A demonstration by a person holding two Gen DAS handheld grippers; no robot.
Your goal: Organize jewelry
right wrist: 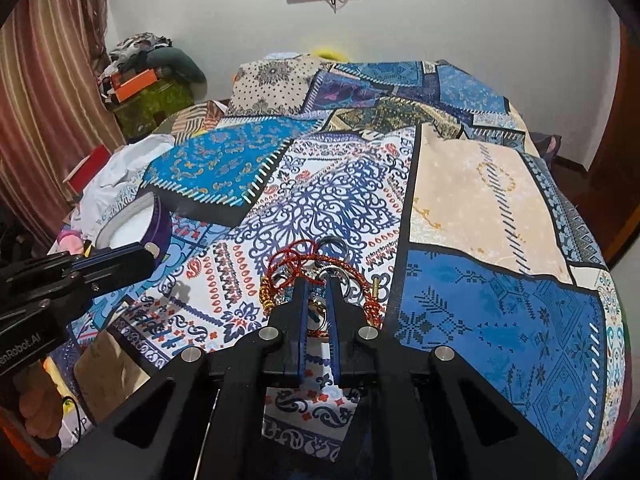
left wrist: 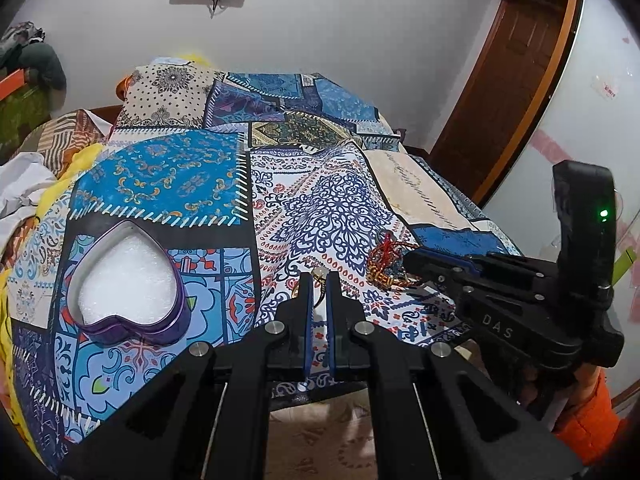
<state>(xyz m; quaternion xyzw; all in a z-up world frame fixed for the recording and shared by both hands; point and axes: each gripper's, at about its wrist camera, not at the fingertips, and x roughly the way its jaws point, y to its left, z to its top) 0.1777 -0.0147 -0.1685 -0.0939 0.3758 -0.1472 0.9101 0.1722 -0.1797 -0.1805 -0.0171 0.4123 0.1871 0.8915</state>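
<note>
A purple heart-shaped tin (left wrist: pixel 127 280) with white padding lies open on the patterned bedspread at left; it shows at the left in the right wrist view (right wrist: pixel 136 222). My left gripper (left wrist: pixel 319 280) is shut on a gold ring with a pale stone (left wrist: pixel 320 276), just above the cloth. A heap of jewelry (right wrist: pixel 316 268), with red and gold thread bracelets and silver rings, lies right of it (left wrist: pixel 390 264). My right gripper (right wrist: pixel 319 284) is nearly shut with its tips in that heap, around a silver ring (right wrist: pixel 318 306).
The patchwork bedspread (right wrist: pixel 480 200) covers the bed. White and yellow cloth (left wrist: pixel 24 192) is bunched at the left edge. A wooden door (left wrist: pixel 508 72) stands at the right, clutter (right wrist: pixel 152 72) by the far wall, a striped curtain (right wrist: pixel 44 100) at left.
</note>
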